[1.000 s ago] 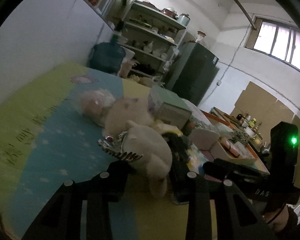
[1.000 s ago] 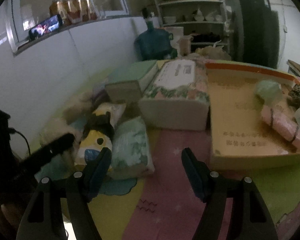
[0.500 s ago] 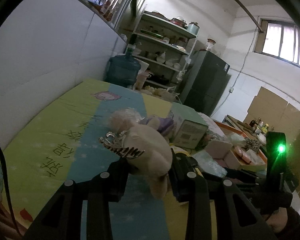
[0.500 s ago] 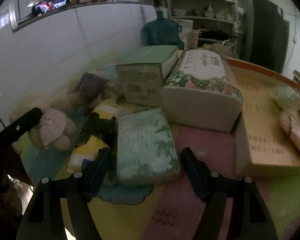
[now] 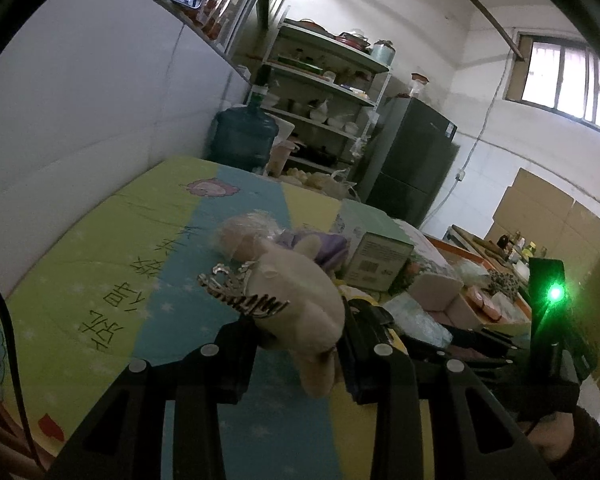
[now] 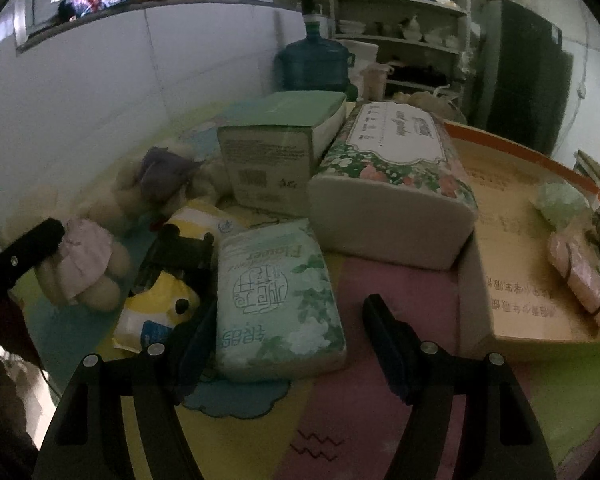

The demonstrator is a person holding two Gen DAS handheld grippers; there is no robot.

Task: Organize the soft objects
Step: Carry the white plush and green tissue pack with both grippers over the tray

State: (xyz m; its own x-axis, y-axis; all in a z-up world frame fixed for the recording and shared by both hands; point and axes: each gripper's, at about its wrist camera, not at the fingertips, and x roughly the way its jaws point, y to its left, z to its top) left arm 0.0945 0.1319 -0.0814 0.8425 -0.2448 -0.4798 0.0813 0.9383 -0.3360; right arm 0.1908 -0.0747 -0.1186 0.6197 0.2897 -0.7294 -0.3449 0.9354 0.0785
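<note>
The left claw (image 5: pixel 296 344) pinches a cream plush toy (image 5: pixel 300 304), soft and light, sagging below its grip. The right claw (image 6: pixel 288 332) is closing astride a green tissue pack (image 6: pixel 276 304) lying between its fingers, pads not yet pressing; squashy, slick wrapper, best squeezed across the middle.

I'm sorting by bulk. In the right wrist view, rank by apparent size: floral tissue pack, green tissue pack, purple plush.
1. floral tissue pack
2. green tissue pack, near the camera, so unsure against the first
3. purple plush
</note>
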